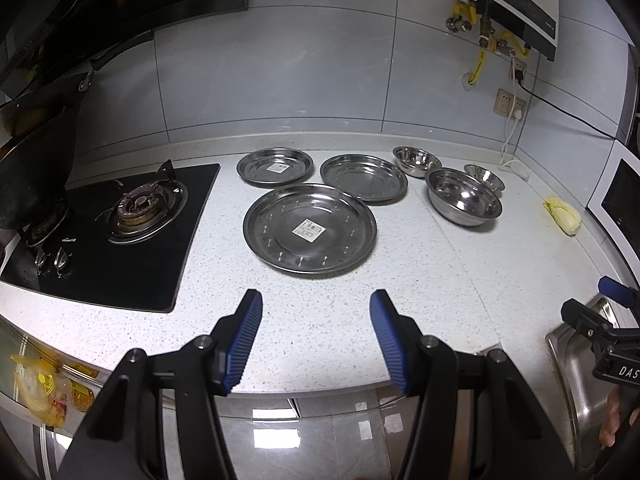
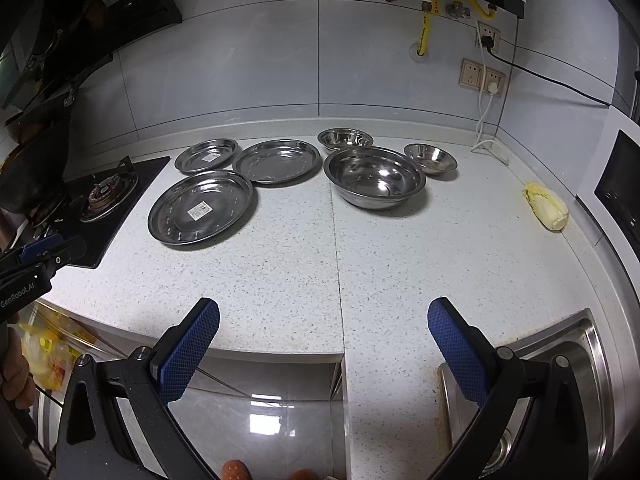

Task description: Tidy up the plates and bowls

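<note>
Speckled white counter (image 2: 360, 248), three steel plates (image 2: 202, 208) clustered left near a black gas hob (image 2: 108, 196), three steel bowls (image 2: 374, 178) beside them, pale cabbage (image 2: 546, 206) far right, right tongs (image 2: 324, 320) spread wide above the counter's near edge, holding nothing

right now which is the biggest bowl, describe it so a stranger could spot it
Start at the gas stove and cross the white countertop past three flat steel plates to the bowls. The biggest bowl sits nearest the front edge, wider and deeper than the two small bowls behind it.
</note>
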